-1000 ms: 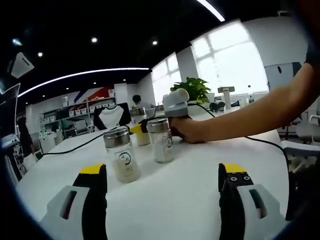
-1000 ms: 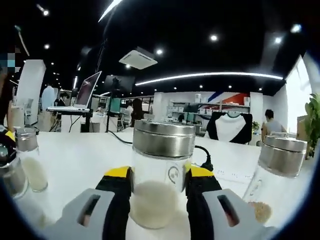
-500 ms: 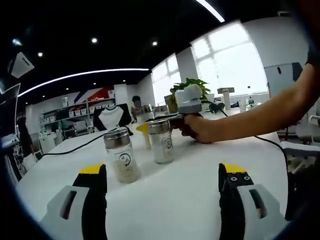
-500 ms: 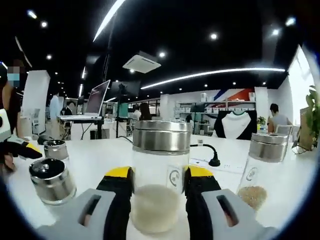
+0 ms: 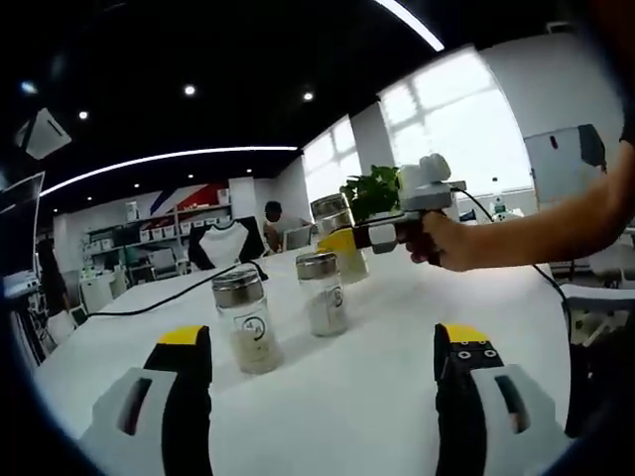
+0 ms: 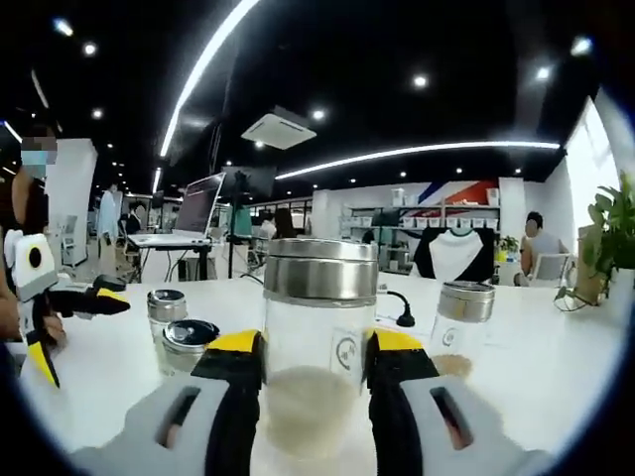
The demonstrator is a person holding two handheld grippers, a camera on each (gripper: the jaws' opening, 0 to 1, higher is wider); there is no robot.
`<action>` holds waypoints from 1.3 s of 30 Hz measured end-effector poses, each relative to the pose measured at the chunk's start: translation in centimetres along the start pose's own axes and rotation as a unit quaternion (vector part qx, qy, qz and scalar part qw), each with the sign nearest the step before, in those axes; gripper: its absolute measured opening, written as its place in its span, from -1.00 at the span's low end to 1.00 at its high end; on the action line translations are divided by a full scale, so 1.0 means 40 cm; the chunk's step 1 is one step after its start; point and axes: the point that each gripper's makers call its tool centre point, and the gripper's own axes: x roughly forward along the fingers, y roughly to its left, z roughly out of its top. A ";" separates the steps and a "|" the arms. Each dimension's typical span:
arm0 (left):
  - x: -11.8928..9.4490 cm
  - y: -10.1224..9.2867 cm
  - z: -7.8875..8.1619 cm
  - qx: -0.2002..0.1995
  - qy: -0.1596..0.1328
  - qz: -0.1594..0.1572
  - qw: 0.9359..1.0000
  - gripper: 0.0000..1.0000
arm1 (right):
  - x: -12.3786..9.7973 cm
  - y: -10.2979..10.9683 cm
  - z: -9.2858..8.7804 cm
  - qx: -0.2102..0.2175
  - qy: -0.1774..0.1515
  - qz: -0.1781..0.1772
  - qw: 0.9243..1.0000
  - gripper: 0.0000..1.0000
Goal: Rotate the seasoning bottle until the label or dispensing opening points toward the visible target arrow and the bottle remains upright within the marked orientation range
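Note:
My right gripper is shut on a clear seasoning bottle with a steel lid and pale powder at the bottom; a small round logo faces the camera. In the left gripper view the same bottle hangs upright above the white table, held by the right gripper in a person's hand. My left gripper is open low over the table with nothing between its jaws. It also appears at the left edge of the right gripper view as the left gripper.
Two more steel-lidded bottles stand on the table ahead of the left gripper. In the right gripper view, bottles stand at the left and another bottle at the right. A black cable crosses the table; a plant stands behind.
The right gripper has lifted its bottle off the table, up and to the right in the left gripper view. The left gripper has stayed open and still.

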 end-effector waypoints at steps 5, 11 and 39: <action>0.000 -0.014 0.015 -0.009 -0.013 -0.013 1.000 0.98 | -0.046 0.014 0.008 0.004 -0.005 -0.002 1.000 -0.21; -0.016 -0.012 0.054 -0.023 -0.054 -0.011 0.998 0.95 | -0.084 0.047 0.020 0.012 -0.014 0.000 1.000 -0.21; 0.135 -0.267 0.111 -0.014 -0.082 -0.154 0.985 0.20 | -0.262 0.234 0.077 0.036 -0.086 0.088 0.992 -0.20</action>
